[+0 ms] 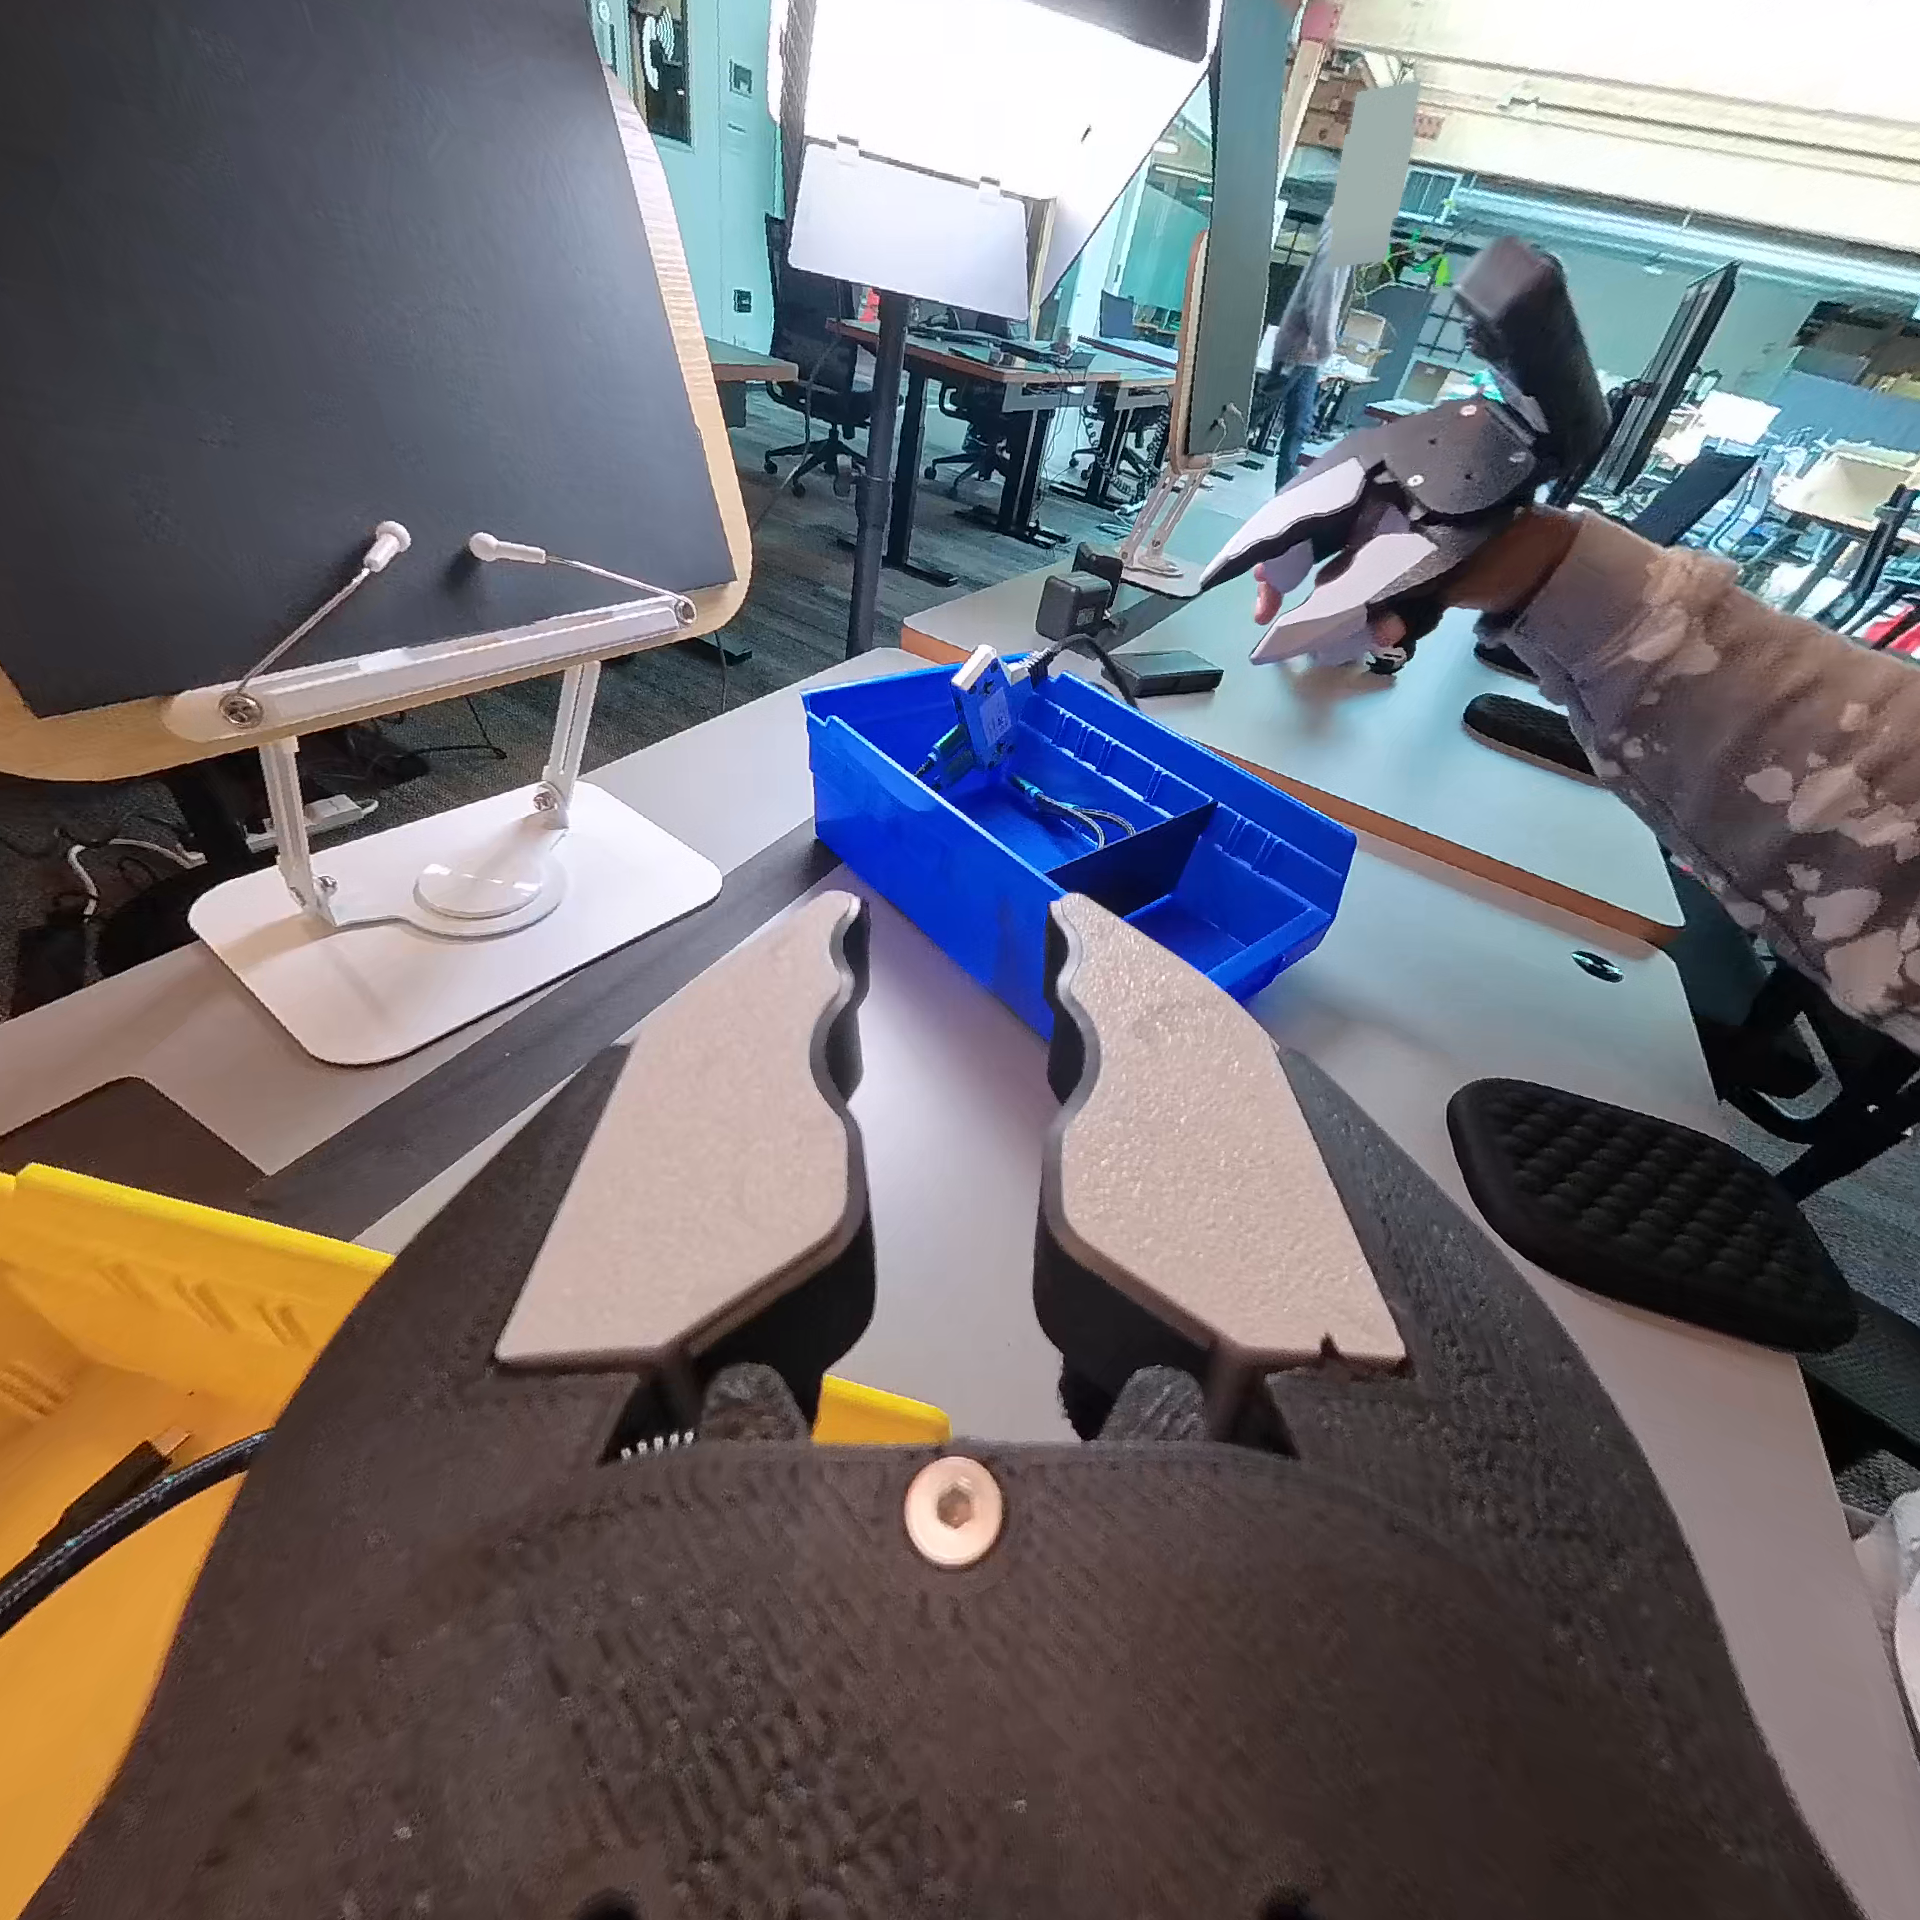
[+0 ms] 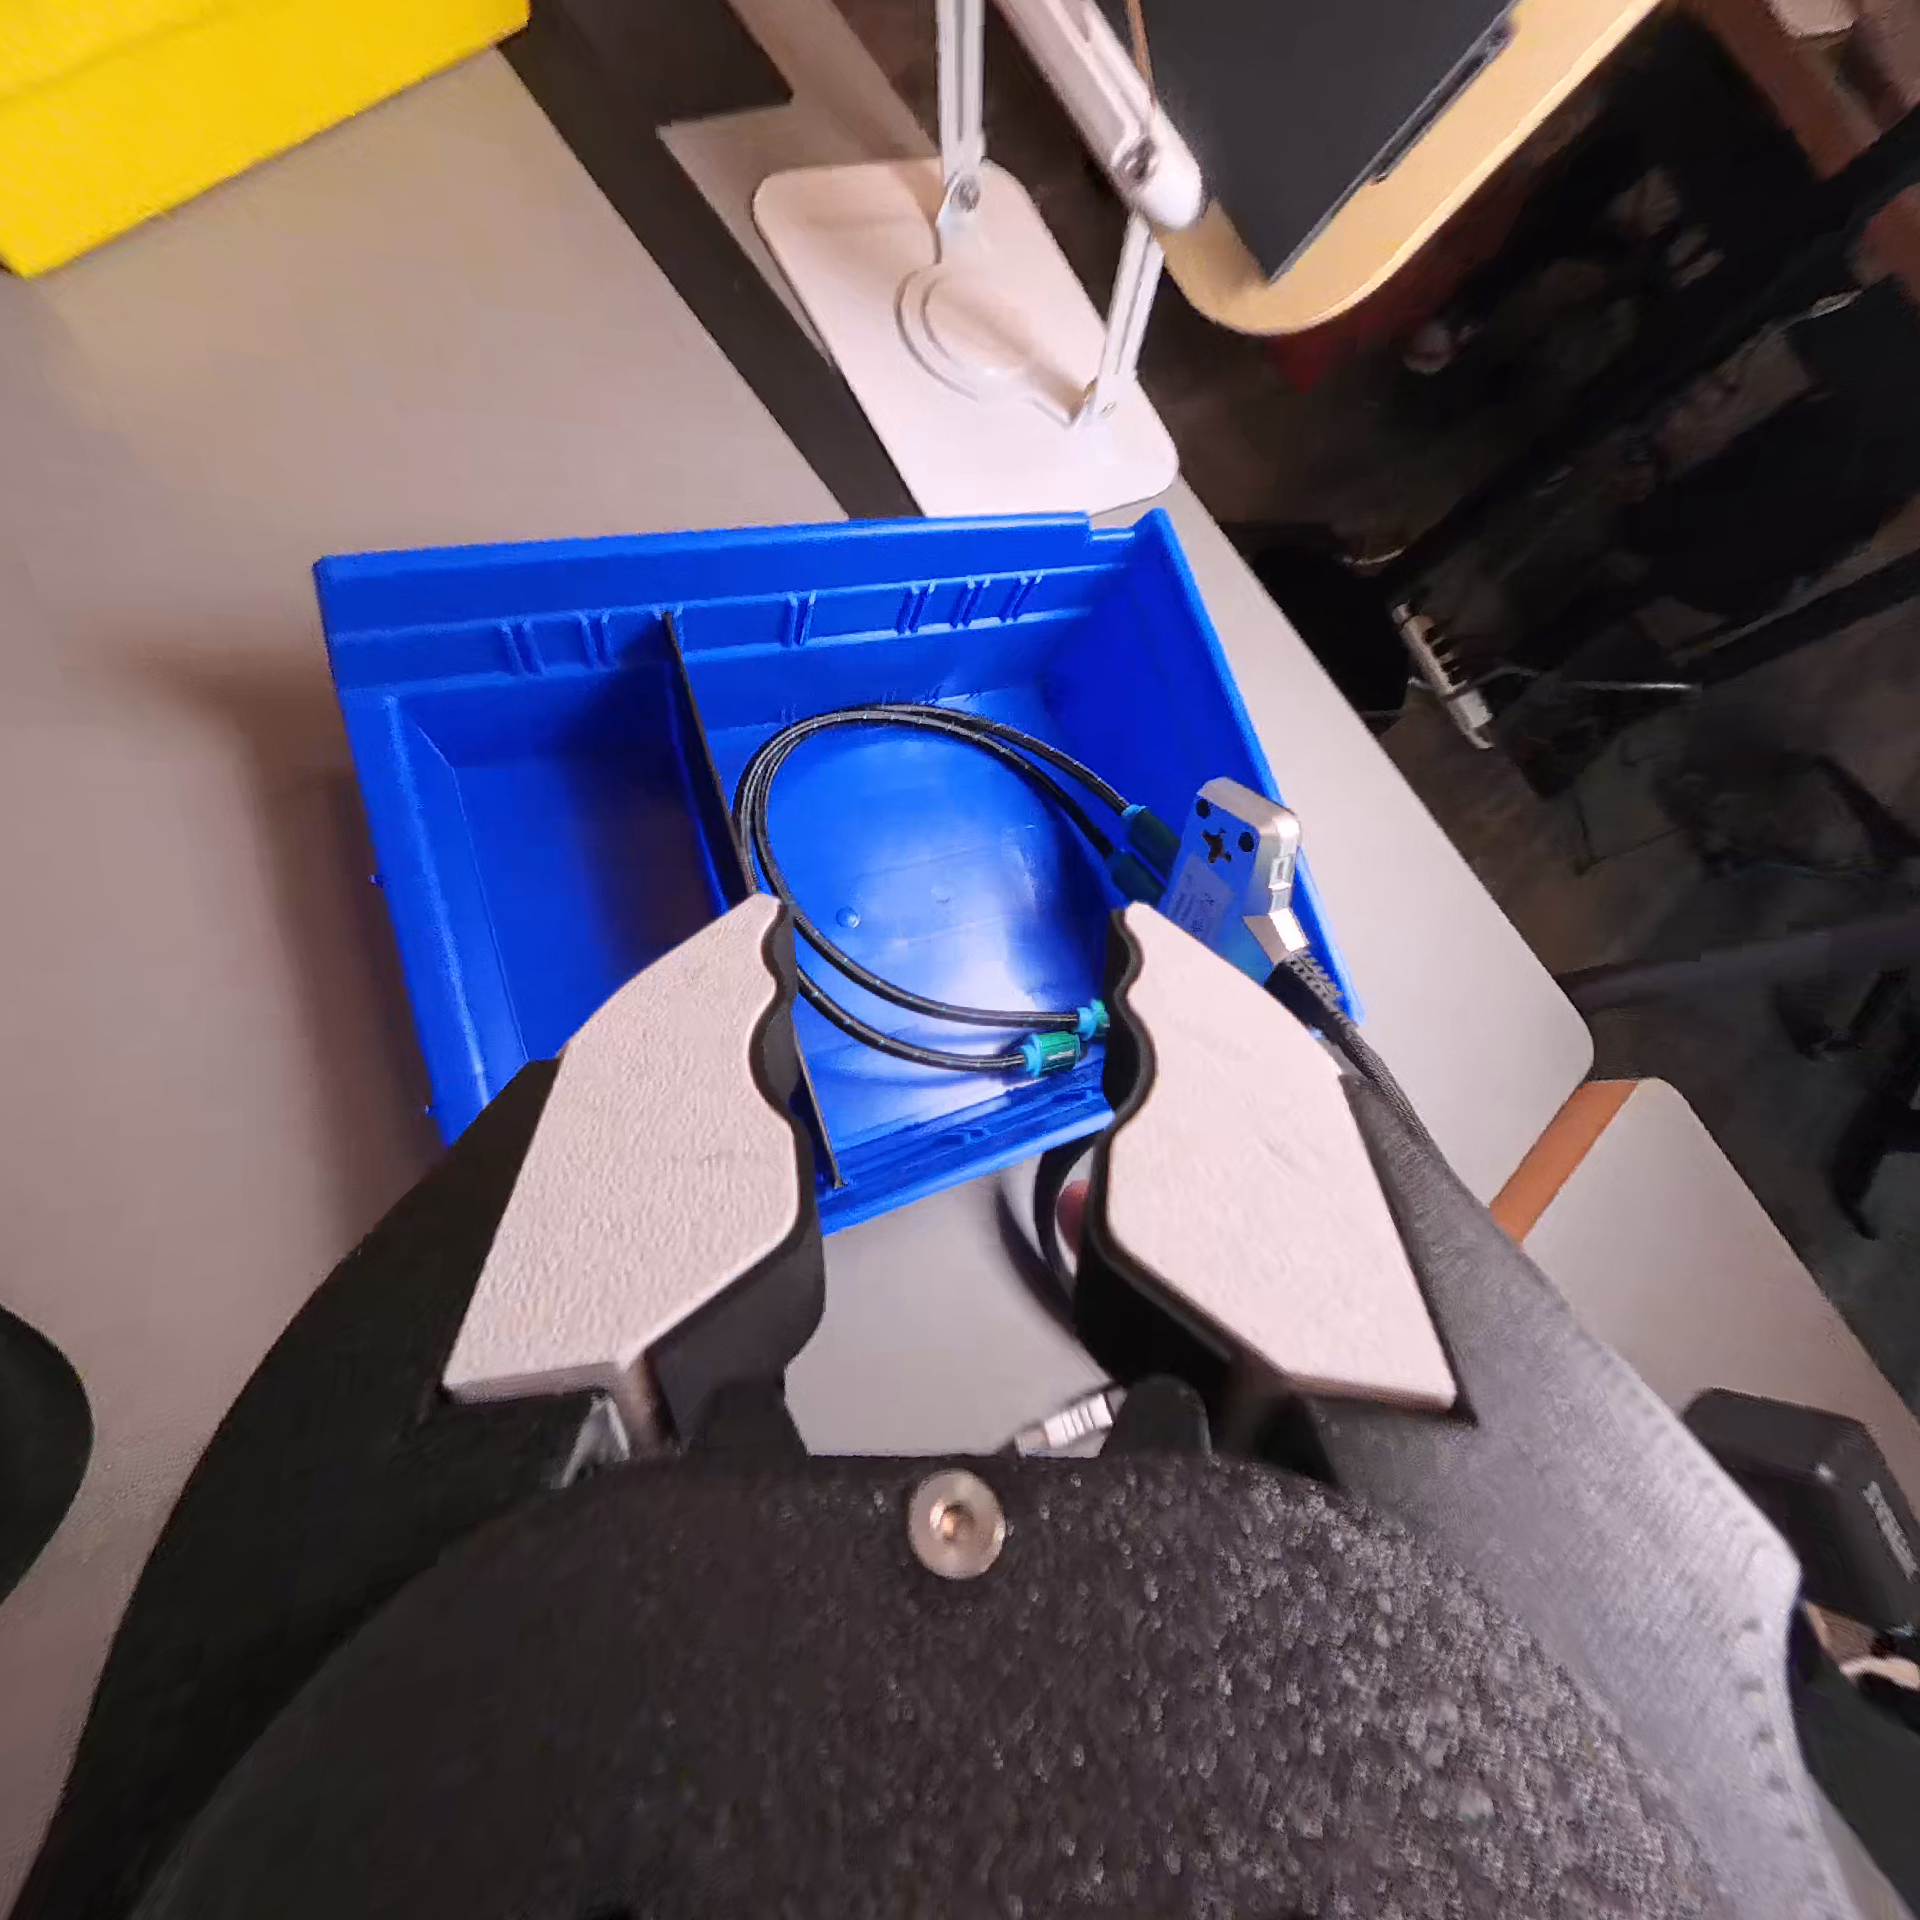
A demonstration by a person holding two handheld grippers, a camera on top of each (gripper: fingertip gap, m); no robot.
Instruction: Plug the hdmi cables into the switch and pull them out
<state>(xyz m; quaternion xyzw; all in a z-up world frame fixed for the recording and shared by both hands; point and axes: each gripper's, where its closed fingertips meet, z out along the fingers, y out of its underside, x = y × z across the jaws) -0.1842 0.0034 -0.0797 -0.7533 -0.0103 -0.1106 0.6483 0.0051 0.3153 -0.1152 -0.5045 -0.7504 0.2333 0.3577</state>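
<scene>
My right gripper [image 2: 945,935] fingers apart, empty, above the blue bin [image 2: 727,582]. Switch [image 2: 1231,868] leans on the bin wall just right of my fingertips; 2 HDMI cables [image 2: 894,997] coiled between them. Left gripper [image 1: 956,935] apart, empty, short of the bin.

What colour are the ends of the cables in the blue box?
Teal green connector ends, clearest in the right wrist view.
</scene>
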